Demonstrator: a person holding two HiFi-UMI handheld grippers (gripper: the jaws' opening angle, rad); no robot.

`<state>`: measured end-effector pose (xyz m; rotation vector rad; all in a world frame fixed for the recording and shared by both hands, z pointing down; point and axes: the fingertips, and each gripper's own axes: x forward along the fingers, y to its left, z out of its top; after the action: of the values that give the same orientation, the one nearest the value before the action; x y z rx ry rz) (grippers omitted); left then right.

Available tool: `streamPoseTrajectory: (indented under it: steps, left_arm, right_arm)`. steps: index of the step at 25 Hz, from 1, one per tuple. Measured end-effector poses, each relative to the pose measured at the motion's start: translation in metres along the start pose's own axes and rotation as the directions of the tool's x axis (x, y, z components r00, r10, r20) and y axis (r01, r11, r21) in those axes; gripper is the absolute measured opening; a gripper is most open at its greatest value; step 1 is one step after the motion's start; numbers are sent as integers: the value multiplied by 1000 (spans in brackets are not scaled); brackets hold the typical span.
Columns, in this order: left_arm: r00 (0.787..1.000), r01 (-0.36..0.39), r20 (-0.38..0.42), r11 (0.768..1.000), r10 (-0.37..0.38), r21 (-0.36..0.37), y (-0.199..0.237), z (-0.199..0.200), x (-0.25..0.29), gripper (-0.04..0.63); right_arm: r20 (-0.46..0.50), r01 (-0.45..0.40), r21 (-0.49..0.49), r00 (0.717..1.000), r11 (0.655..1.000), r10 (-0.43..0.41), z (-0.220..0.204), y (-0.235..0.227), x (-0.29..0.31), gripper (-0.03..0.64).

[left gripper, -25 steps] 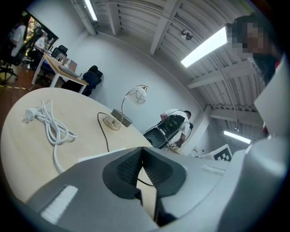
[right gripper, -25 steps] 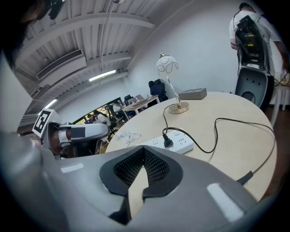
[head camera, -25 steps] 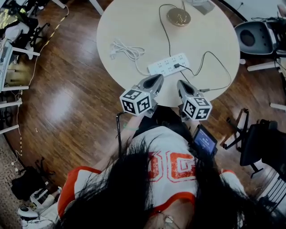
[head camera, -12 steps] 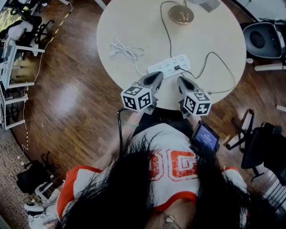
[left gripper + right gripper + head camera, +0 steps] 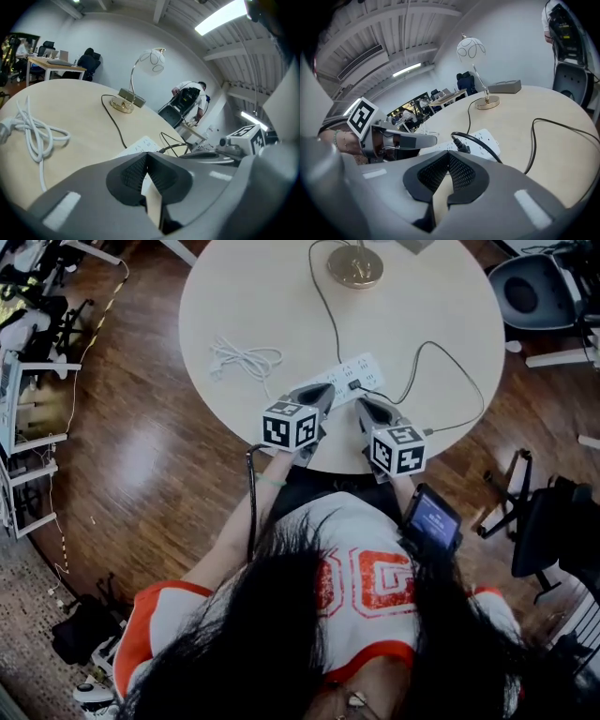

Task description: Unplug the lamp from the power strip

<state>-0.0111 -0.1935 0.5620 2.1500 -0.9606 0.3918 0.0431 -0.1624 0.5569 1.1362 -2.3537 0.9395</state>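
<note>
At the 6 o'clock edge of the round table (image 5: 450, 324), my 2 grippers have pushed forward since 1 second ago. Then their tips stopped short of the white power strip (image 5: 367, 369); now they reach its near side. My left gripper (image 5: 327, 390) is pinched closed and empty. My right gripper (image 5: 362, 402) is too, just beside the lamp's black plug (image 5: 354, 384), which sits in the strip. The lamp base (image 5: 354, 266) stands at 12 o'clock, a loose white cable (image 5: 239, 359) at 9.
</note>
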Motion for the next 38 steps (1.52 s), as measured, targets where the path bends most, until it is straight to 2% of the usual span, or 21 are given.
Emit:
streamPoseTrajectory:
  steps: [5,10,13,16,23,31,38]
  left_arm:
    - [990,-11,-141,998,19,59,11,-11,18,0]
    - [953,-27,-290,980,84,195,17,-22,29,0]
    - [938,-31,-329,973,106,227,18,-26,32,0]
    - [937,-44,-329,976,114,214,17,-27,32,0]
    - [953,-65,-290,994,88,87,20,-25,33,0]
    - [957,-77,-272,991,104,107,16,-29,32,0]
    - [960,-95,-250,988,122,118,15,-29,29,0]
  right_arm:
    - [-18,11,-5,1000,1000,-11,-7,-4,5,2]
    - [-30,15,-2,999,1000,-15,-10,-4,6,2]
    - [-37,18,-17,999,1000,-18,-10,-4,6,2]
    - [-38,32,-50,999,998,-34,-10,-8,6,3]
    - [-67,67,-160,995,985,-78,-8,-17,15,59]
    - [-69,119,-313,987,942,-147,-4,-18,28,124]
    - [-54,165,-418,977,894,-205,1,-17,39,127]
